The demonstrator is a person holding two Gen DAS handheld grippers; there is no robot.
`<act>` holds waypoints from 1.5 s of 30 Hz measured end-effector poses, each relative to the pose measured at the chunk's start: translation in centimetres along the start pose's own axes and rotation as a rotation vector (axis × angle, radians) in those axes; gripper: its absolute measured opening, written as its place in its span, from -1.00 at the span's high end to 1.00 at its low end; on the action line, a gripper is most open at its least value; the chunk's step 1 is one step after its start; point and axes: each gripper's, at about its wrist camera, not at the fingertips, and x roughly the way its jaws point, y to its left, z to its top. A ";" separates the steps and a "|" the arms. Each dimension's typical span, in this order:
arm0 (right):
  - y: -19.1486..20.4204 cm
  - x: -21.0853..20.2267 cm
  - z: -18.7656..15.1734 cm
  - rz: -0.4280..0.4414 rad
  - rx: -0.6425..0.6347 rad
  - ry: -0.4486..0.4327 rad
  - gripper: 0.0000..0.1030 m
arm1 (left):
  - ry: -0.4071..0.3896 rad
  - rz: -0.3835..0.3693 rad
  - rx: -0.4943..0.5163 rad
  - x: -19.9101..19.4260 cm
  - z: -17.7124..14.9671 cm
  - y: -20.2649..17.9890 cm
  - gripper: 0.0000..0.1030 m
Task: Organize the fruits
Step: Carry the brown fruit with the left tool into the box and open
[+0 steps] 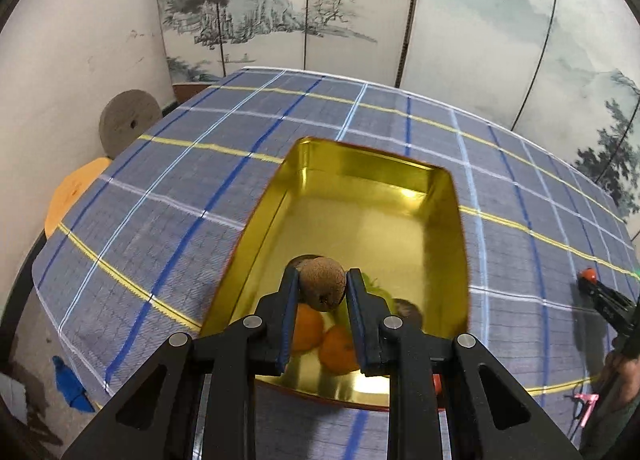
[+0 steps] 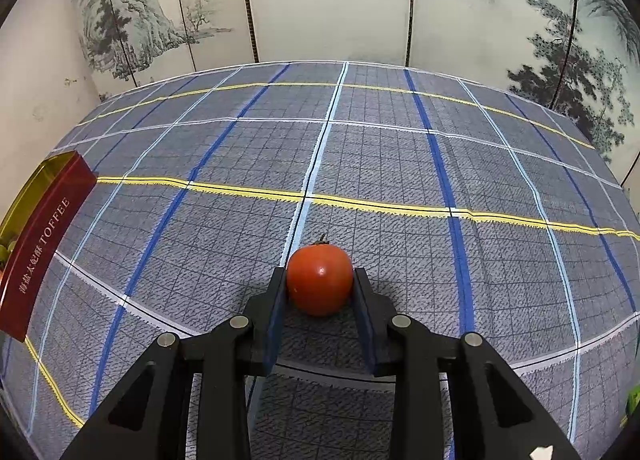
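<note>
My left gripper (image 1: 322,279) is shut on a brown kiwi (image 1: 322,283) and holds it above the near end of a gold-lined tin (image 1: 404,168). In the tin lie two oranges (image 1: 338,350), a green fruit (image 1: 374,287) and a dark fruit (image 1: 408,309), partly hidden by my fingers. My right gripper (image 2: 320,276) is shut on a red tomato (image 2: 320,280) just above the checked tablecloth (image 2: 360,148). The tin's red TOFFEE side (image 2: 40,248) shows at the left edge of the right wrist view. The right gripper (image 1: 590,276) shows at the right edge of the left wrist view.
A painted folding screen (image 1: 360,0) stands behind the table. A grey disc (image 1: 128,124) and an orange stool (image 1: 72,192) sit off the table's left side. A blue object (image 1: 70,384) lies on the floor at lower left. A green thing (image 2: 632,400) shows at the far right edge.
</note>
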 end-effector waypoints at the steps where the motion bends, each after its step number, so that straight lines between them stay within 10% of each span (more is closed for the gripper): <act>1: 0.0 0.0 0.0 0.002 0.001 0.000 0.43 | 0.004 0.006 -0.003 0.2 -0.1 0.3 0.52; 45: 0.1 0.1 -0.1 -0.010 0.000 0.004 0.43 | 0.090 0.053 0.006 4.2 -1.3 1.6 0.47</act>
